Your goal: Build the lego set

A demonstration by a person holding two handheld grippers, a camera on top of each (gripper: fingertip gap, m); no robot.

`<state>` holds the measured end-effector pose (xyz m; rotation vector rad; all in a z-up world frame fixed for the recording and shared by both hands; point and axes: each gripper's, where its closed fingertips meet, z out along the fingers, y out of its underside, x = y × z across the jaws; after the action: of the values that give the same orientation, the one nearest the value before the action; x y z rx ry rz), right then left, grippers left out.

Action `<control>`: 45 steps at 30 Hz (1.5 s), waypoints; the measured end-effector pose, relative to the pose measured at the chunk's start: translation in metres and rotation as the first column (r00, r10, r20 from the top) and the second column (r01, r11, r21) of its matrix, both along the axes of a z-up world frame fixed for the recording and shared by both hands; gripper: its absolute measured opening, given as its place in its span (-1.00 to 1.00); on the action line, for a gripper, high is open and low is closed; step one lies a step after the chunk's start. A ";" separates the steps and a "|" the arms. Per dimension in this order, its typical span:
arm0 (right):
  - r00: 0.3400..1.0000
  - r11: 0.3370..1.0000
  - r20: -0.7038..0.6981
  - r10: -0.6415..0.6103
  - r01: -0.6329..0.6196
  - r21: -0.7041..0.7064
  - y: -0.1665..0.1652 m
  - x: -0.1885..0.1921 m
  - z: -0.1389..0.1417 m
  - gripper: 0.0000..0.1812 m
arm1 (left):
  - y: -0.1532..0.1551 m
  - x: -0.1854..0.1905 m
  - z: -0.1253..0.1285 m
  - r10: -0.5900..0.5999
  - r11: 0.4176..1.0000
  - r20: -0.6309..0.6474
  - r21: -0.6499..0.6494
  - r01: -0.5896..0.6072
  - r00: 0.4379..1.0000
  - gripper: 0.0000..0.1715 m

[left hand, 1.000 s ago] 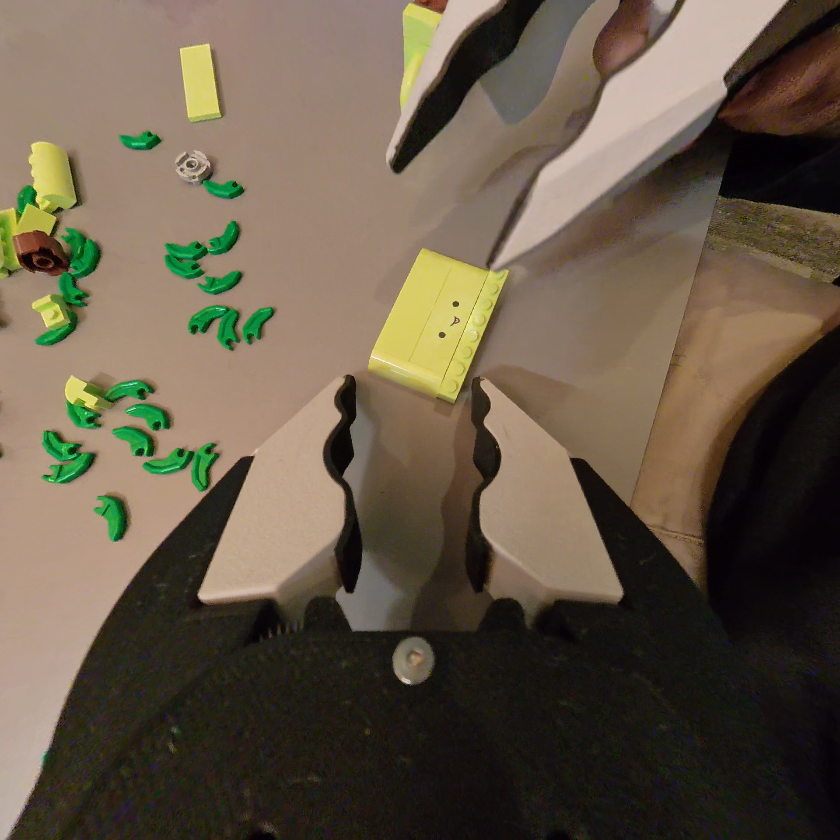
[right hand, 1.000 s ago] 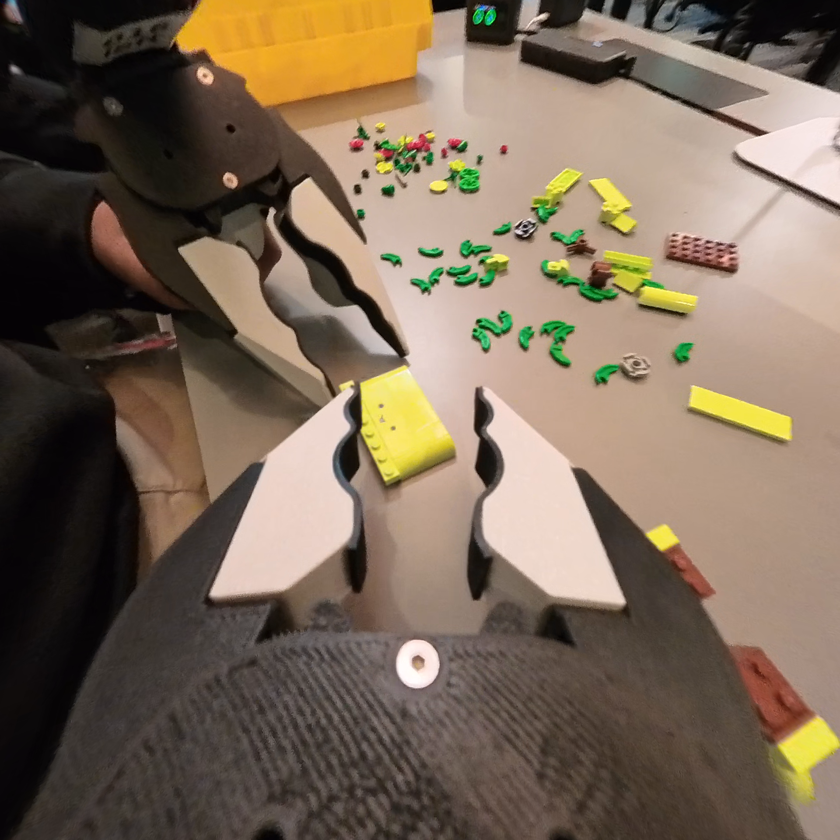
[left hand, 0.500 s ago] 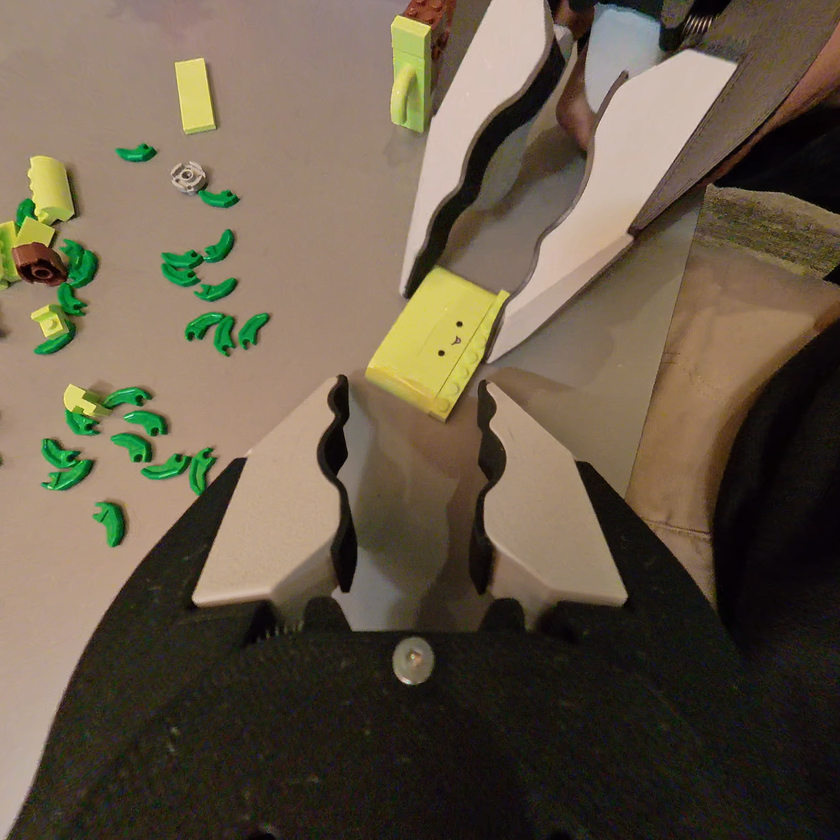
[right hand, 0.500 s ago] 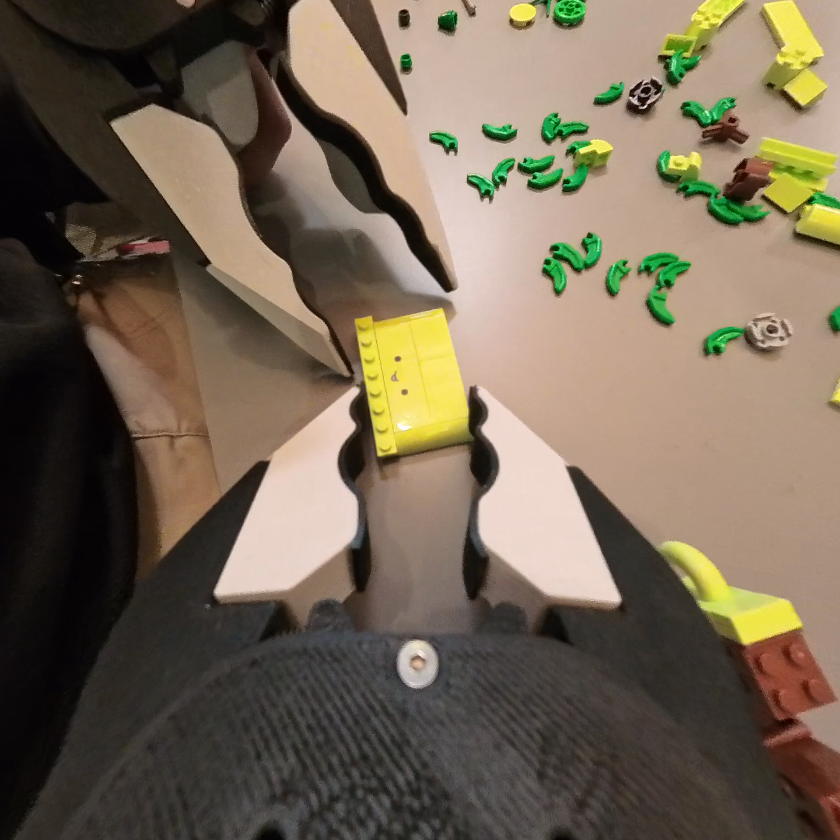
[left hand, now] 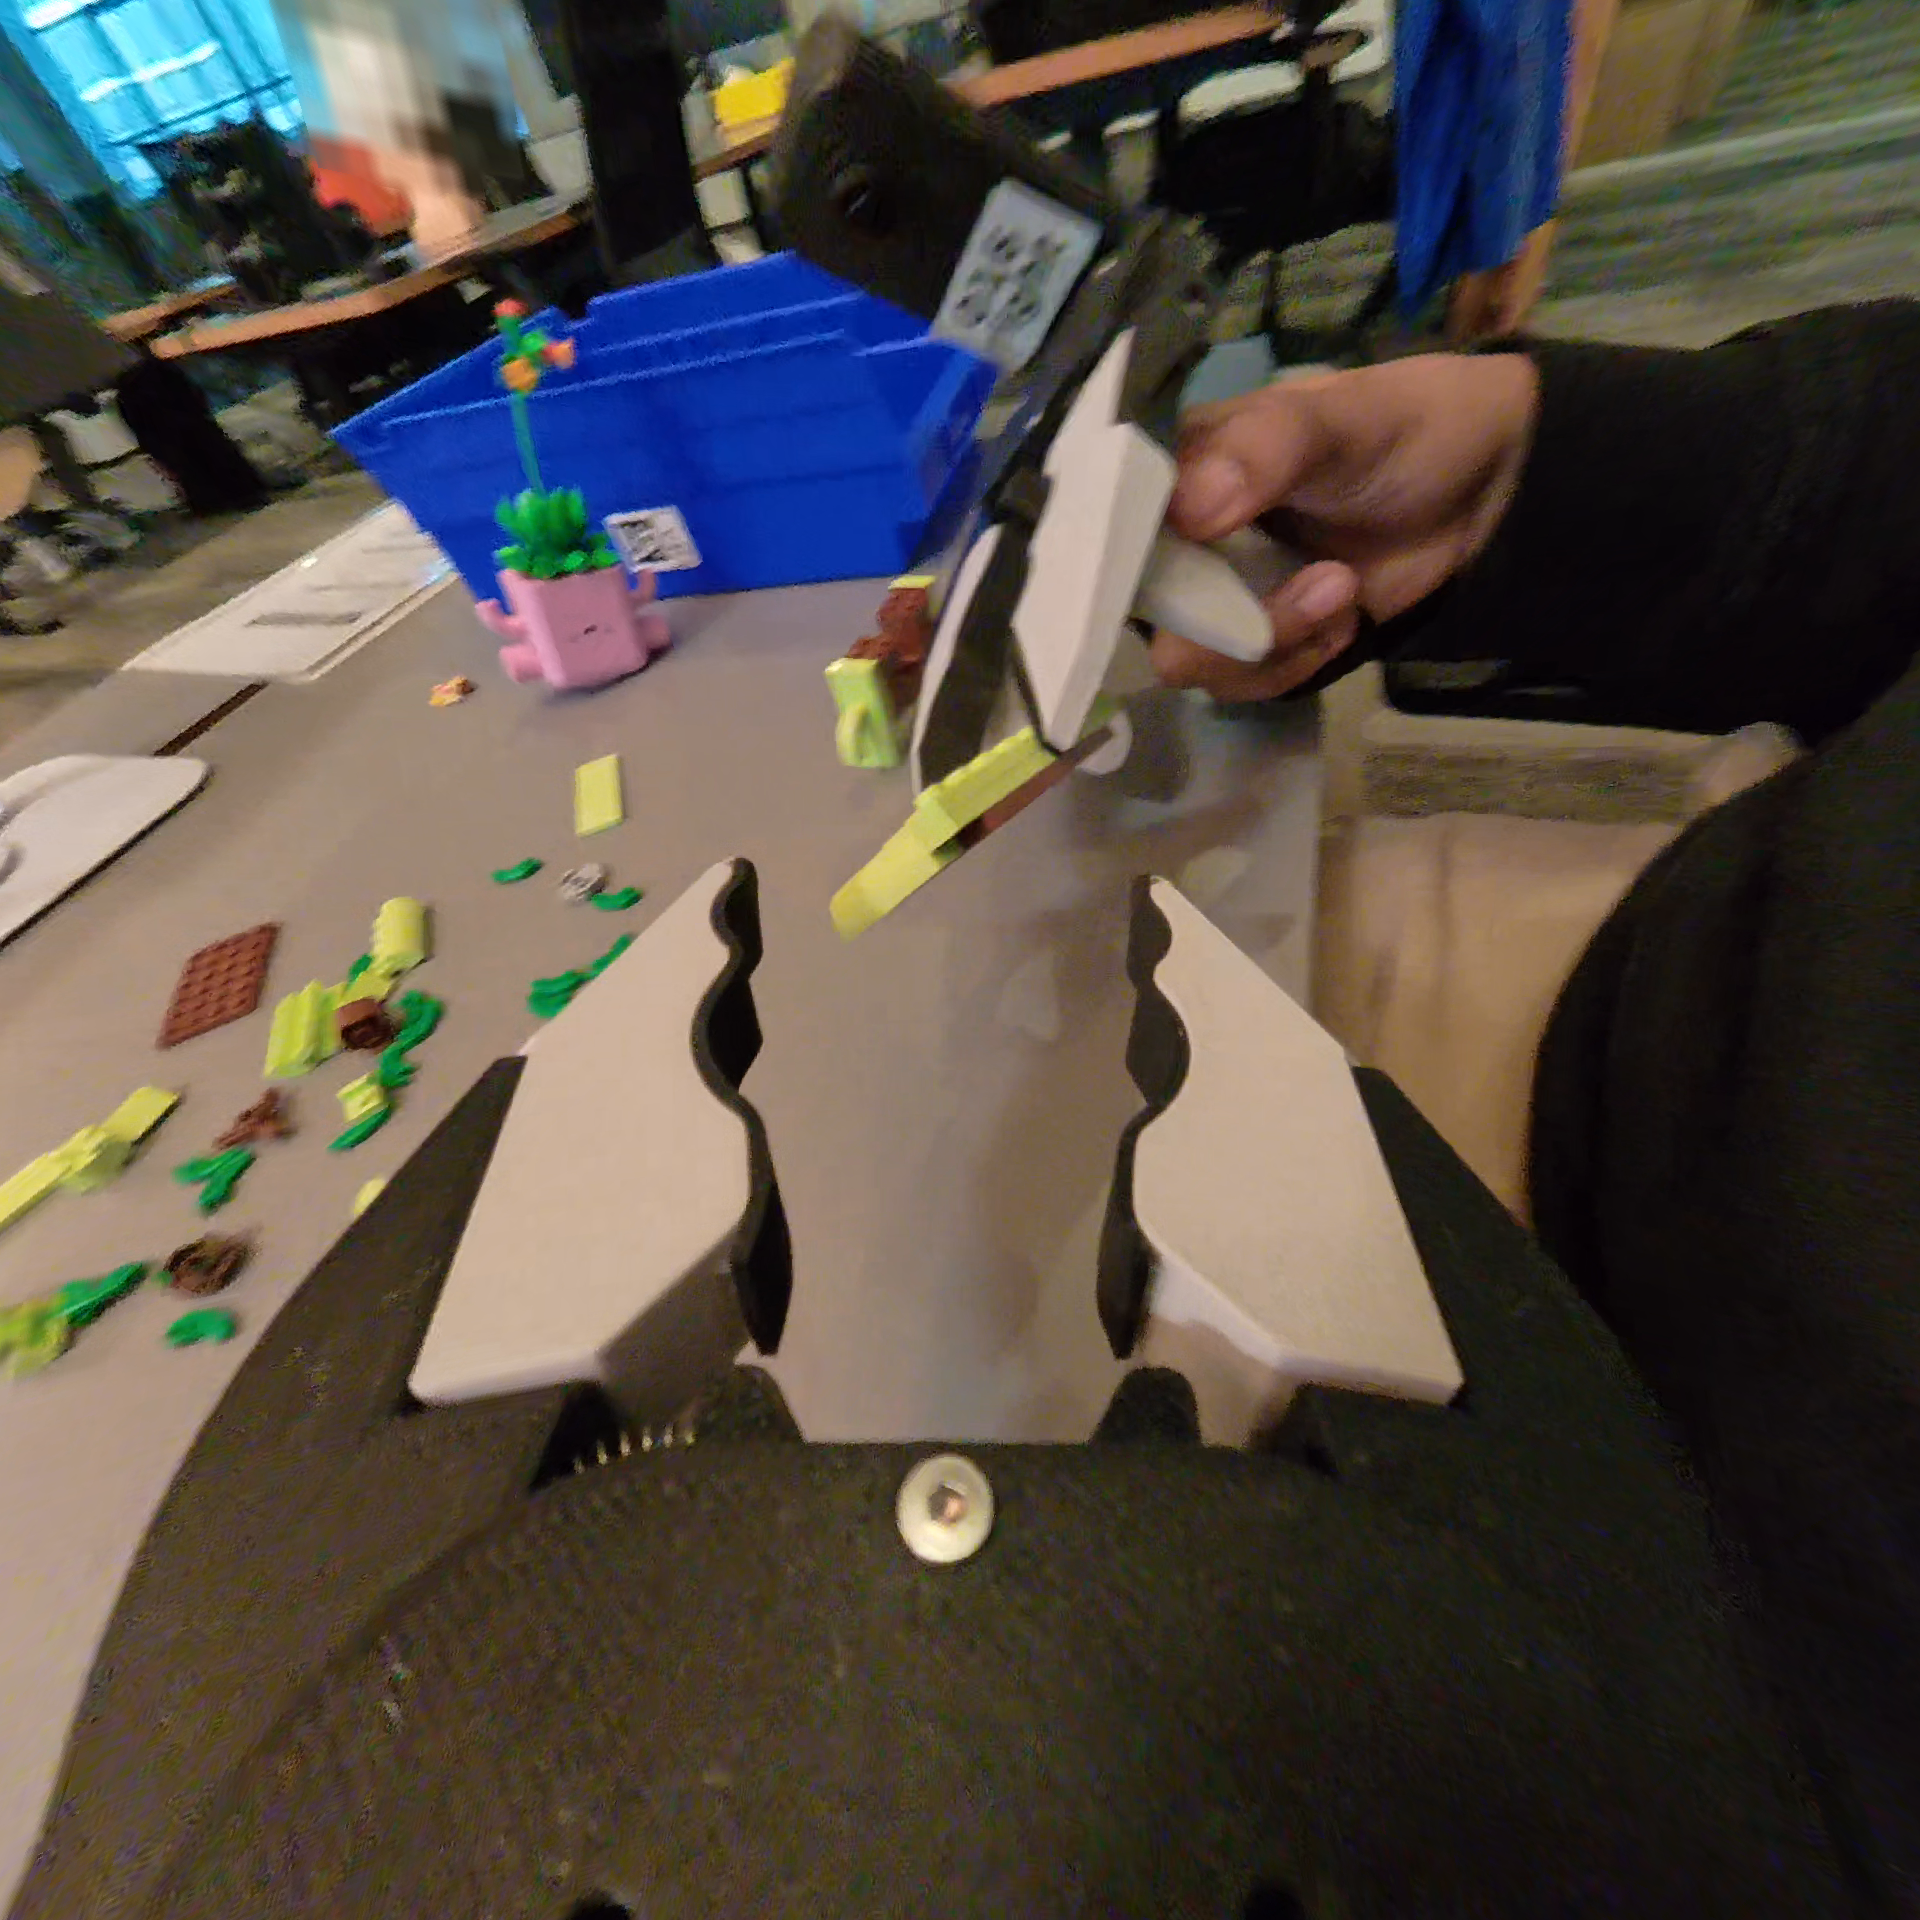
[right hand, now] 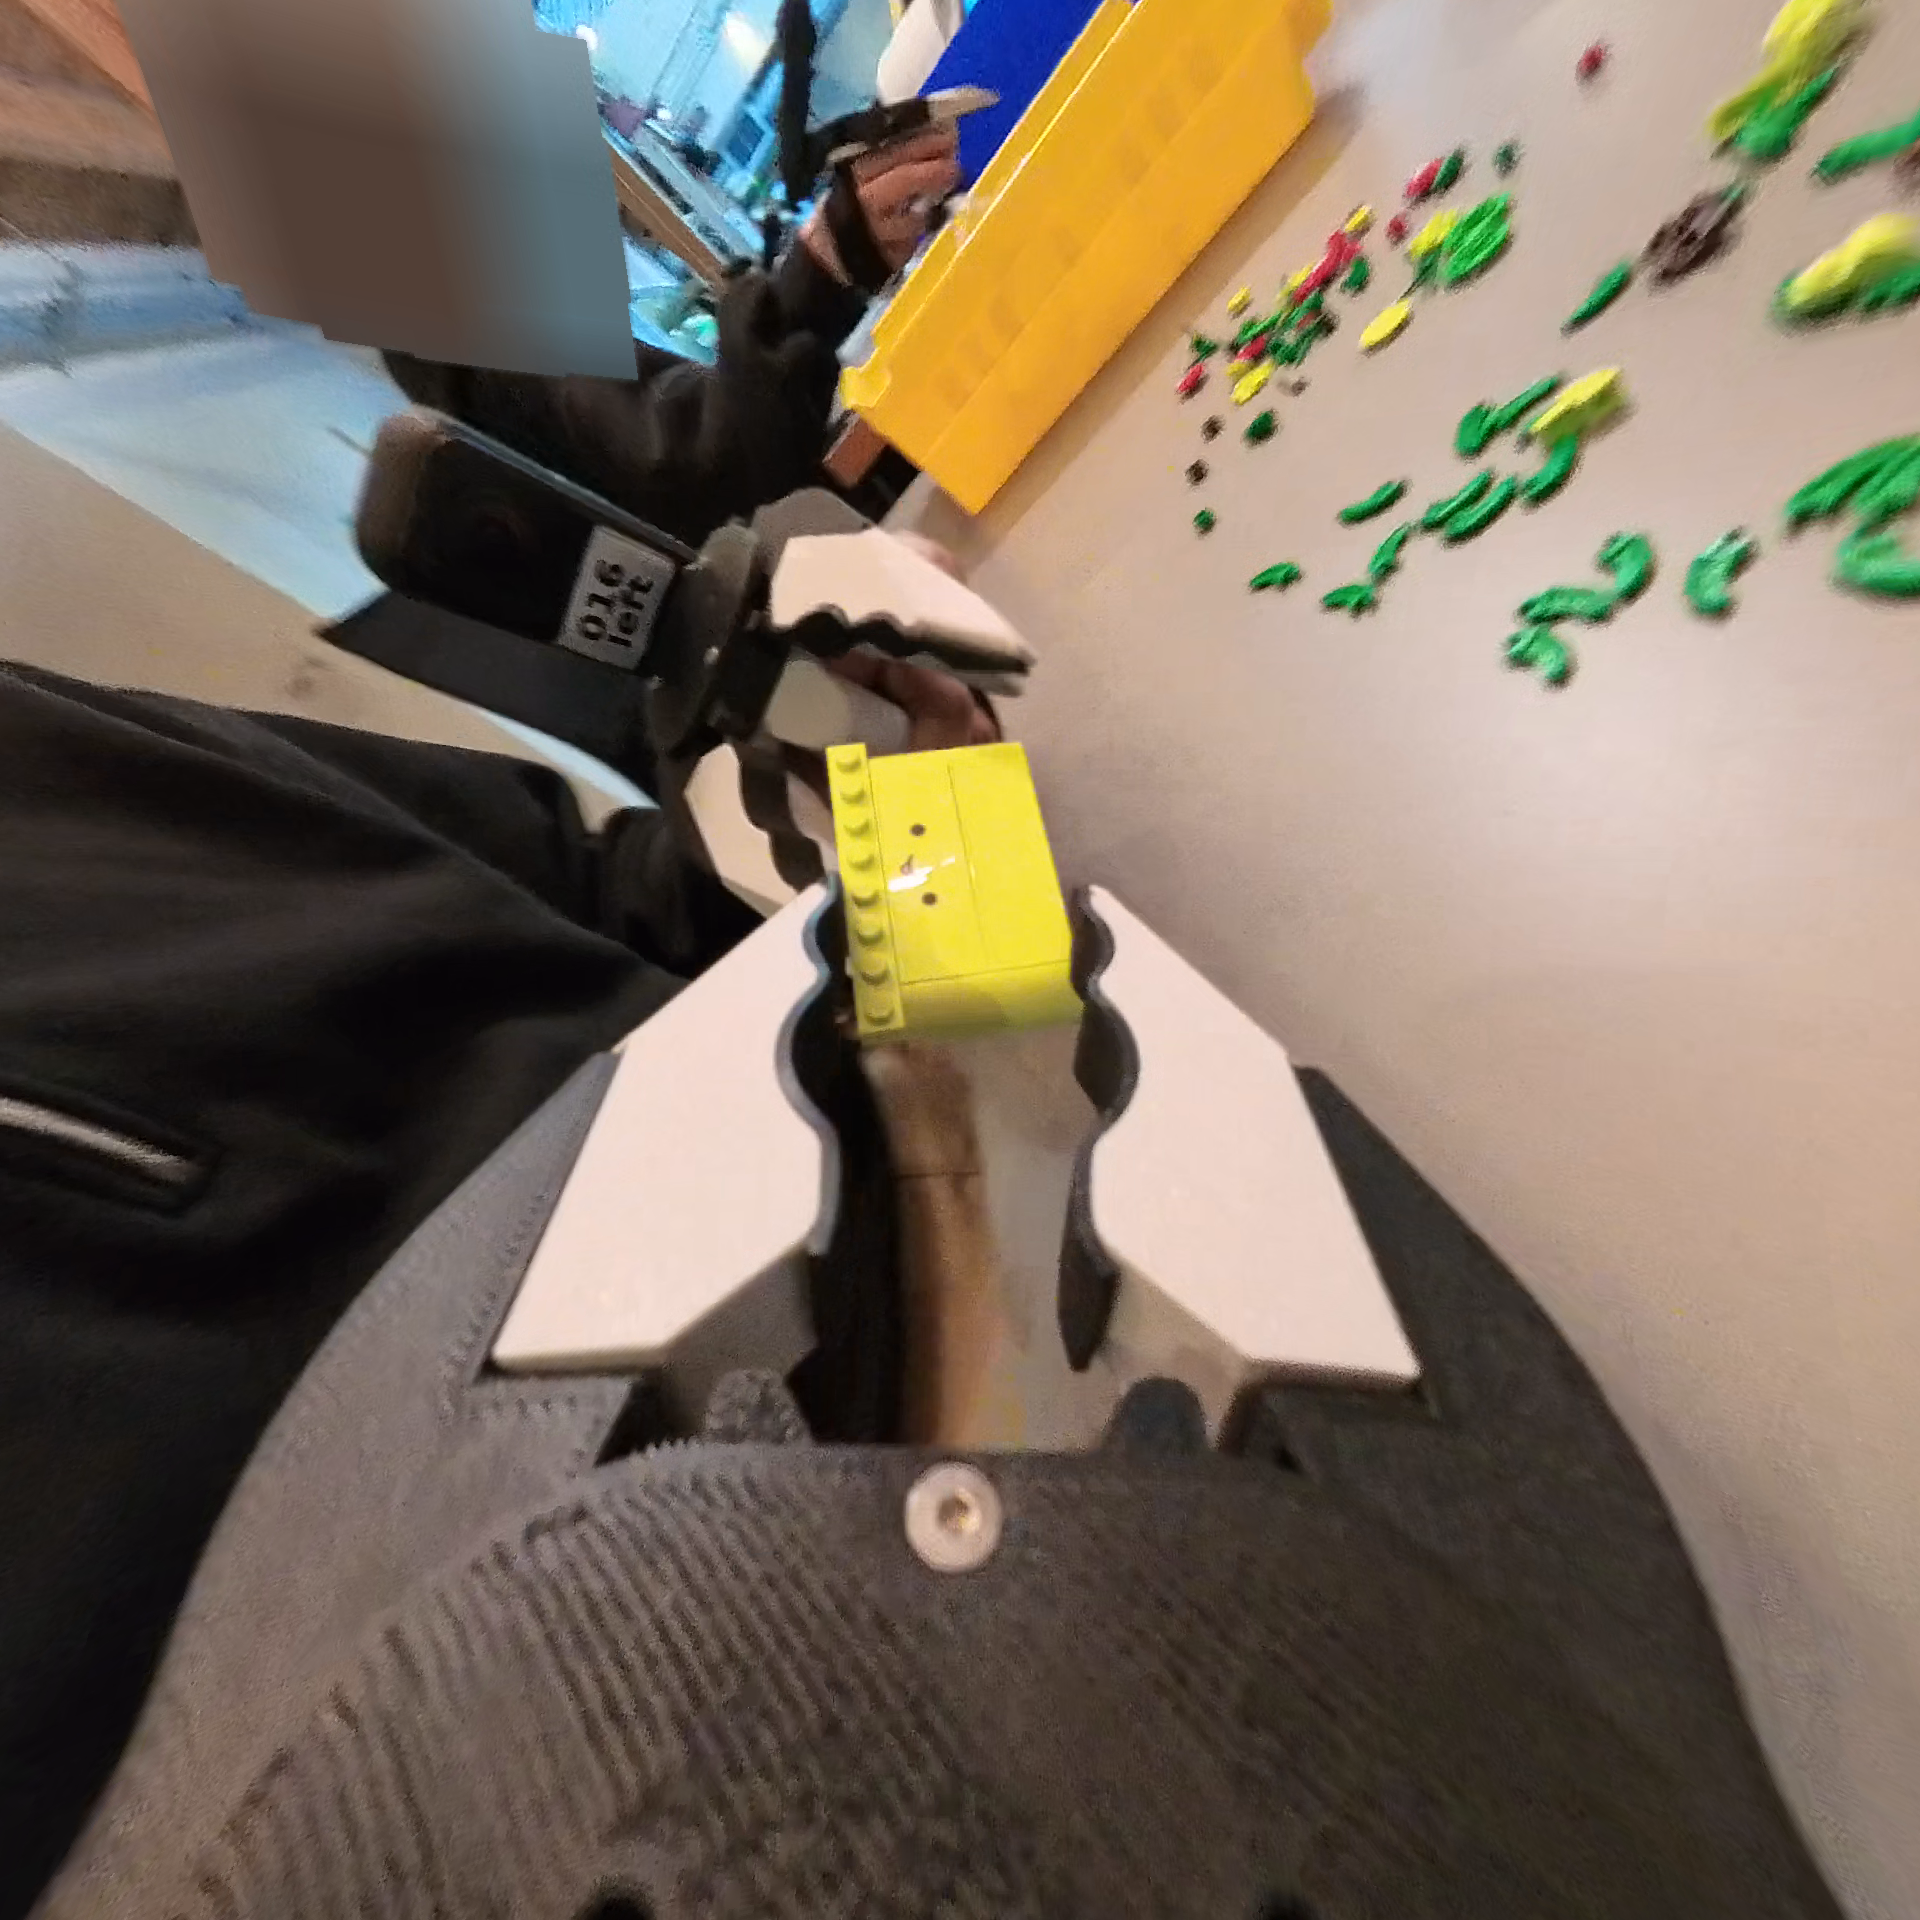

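A lime-green Lego panel with a small printed face and a row of studs along one edge is pinched between my right gripper's fingers. In the left wrist view the right gripper holds this panel tilted, clear above the grey table; a brown layer shows under the lime. My left gripper is open and empty, just below and in front of the panel. It also shows side-on in the right wrist view, beyond the panel.
A lime and brown part-built block stands behind the right gripper. Green curved pieces and lime bricks lie on the left, with a brown plate. A pink Lego pot, blue bin and yellow bin stand farther off. Both grippers' tips are close together, under 4 cm apart.
My right gripper closed on the lime face panel and lifted it off the table, tilting it. My left gripper drew back and tipped upward, staying open.
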<state>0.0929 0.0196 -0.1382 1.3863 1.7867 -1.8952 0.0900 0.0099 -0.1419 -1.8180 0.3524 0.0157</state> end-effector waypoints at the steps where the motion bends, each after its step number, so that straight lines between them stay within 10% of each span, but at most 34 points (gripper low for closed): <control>1: 0.999 0.998 0.043 0.029 -0.026 -0.055 -0.003 0.005 0.002 -0.54 | -0.001 0.008 0.002 -0.035 0.999 0.022 0.007 0.035 0.999 -0.23; 13: 0.975 0.891 0.091 0.201 -0.143 -0.432 -0.017 0.021 0.026 -0.75 | -0.010 0.043 0.010 -0.229 0.973 0.211 0.018 0.230 0.950 -0.90; 18: 0.994 0.971 -0.105 0.020 -0.044 -0.233 0.001 0.008 0.028 -0.57 | -0.011 0.024 0.020 -0.199 0.980 0.349 0.069 0.187 0.916 -0.90; 25: 0.815 0.990 -0.568 -0.112 0.138 0.002 0.005 0.014 0.057 -0.63 | -0.017 0.012 0.041 -0.256 0.964 0.520 0.197 0.178 0.815 -0.91; 45: 0.766 0.985 -0.643 -0.013 0.121 0.124 -0.026 0.019 0.047 -0.90 | -0.018 0.026 0.045 -0.322 0.946 0.550 0.224 0.236 0.770 -0.91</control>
<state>0.1117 -0.0065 -0.0910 0.8855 2.2395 -2.5322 0.1157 -0.0079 -0.0964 -1.5181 0.1710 -0.7021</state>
